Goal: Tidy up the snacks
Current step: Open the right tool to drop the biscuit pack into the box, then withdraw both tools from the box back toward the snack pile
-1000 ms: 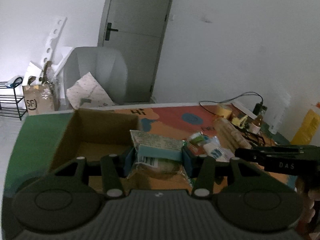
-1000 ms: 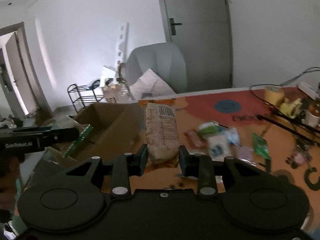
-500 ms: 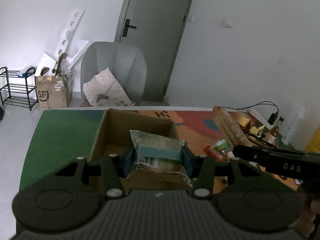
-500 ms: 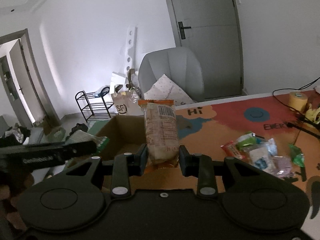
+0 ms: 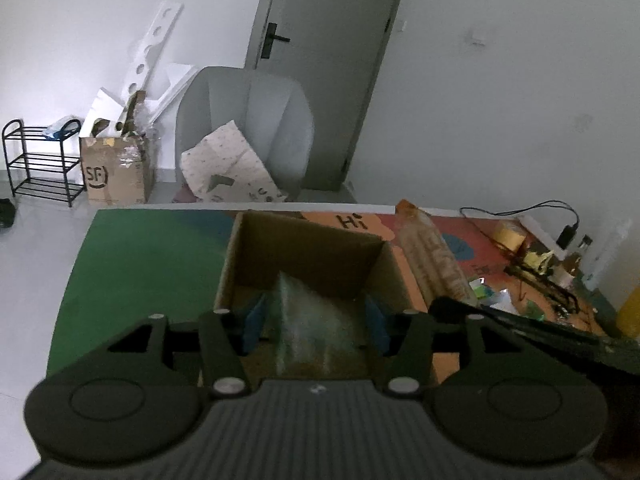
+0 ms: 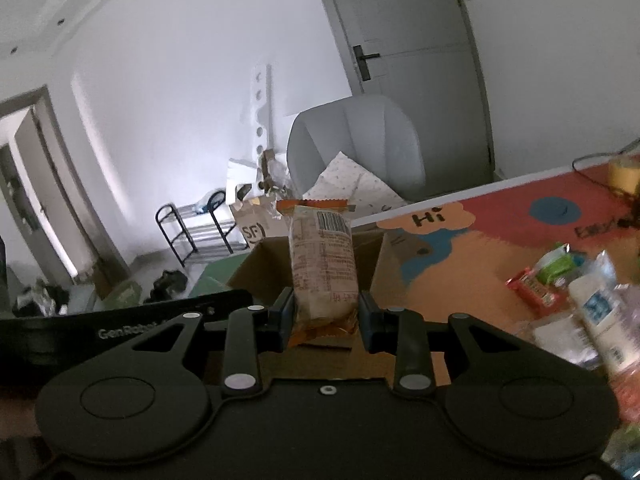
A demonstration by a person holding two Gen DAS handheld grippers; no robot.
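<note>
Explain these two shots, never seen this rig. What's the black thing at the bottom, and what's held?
No robot here: a person holds a two-finger gripper in each hand, each with a fisheye camera looking along its fingers. The black shape at the bottom is the gripper body.

Left view: the left gripper is open over the cardboard box; a blurred green packet sits between the fingers, apparently dropping in.

Right view: the right gripper is shut on a wrapped snack with a barcode, also above the box. Loose snack packets lie on the colourful mat to the right.
</note>
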